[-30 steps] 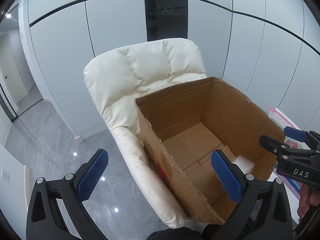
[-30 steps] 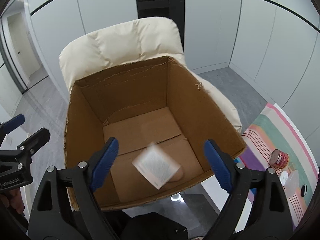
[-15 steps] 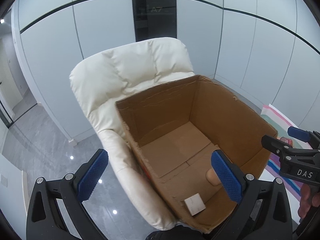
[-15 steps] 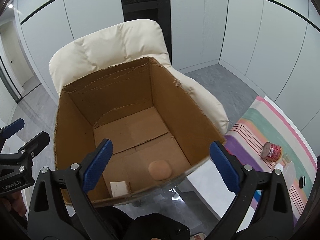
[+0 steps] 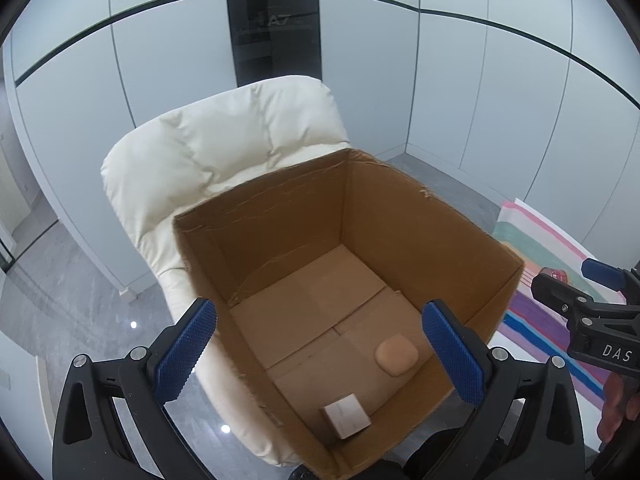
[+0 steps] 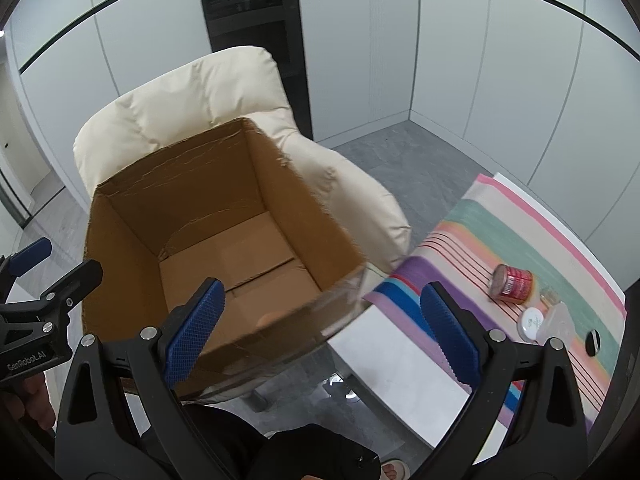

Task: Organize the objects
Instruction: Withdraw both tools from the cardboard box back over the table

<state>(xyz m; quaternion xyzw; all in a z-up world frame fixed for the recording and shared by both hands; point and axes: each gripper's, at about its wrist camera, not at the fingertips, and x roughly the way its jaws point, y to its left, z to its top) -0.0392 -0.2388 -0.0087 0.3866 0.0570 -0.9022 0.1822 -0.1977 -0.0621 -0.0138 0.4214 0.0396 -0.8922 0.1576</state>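
While both tools, left tool (image 5: 320,354) and right tool (image 6: 322,320), gape empty, one box (image 5: 432,240) holds seemingly two items.

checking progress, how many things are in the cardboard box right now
2. A small white box lies on the floor of the cardboard box by its near wall; a tan rounded pad lies further in, toward the right wall. The near corners are partly hidden, so more may be there.

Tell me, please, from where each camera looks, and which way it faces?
Left wrist: sits on the left gripper, looking down into the cardboard box on the cream chair; a hand shows at right.
Right wrist: sits on the right gripper, facing the box's right edge and the striped mat.
Shared: box, chair, mat.
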